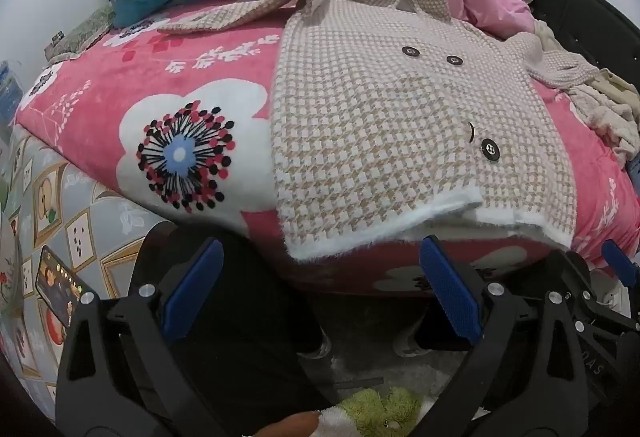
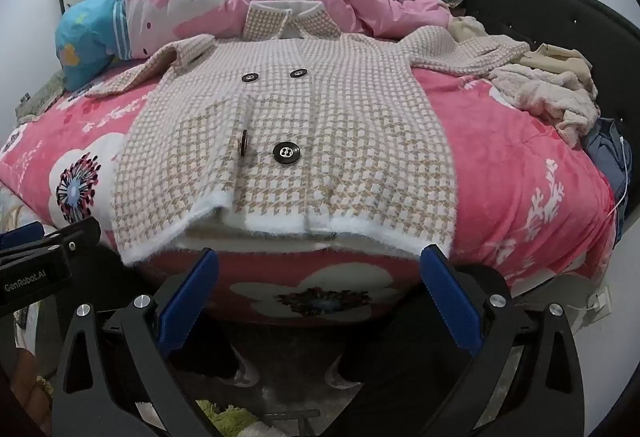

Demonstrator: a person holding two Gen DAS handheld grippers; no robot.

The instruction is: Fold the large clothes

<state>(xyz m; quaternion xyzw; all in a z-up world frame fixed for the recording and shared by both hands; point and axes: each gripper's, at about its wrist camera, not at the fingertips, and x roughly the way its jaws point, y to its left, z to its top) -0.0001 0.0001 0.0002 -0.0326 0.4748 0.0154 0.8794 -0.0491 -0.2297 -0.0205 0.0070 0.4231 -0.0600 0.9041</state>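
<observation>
Right wrist: pink floral bedspread [image 2: 500,157].

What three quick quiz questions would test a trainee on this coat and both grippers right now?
1. True or false: the left gripper is shut on the coat.
2. Which end of the coat lies nearest the right gripper: A) collar, B) hem, C) a sleeve?
3. Fill in: the coat lies spread on a pink ____ with its buttons facing up.

Key
1. False: its jaws stand open and empty, short of the hem.
2. B: the white fuzzy hem hangs at the bed's near edge; the collar is at the far end.
3. Blanket.
</observation>
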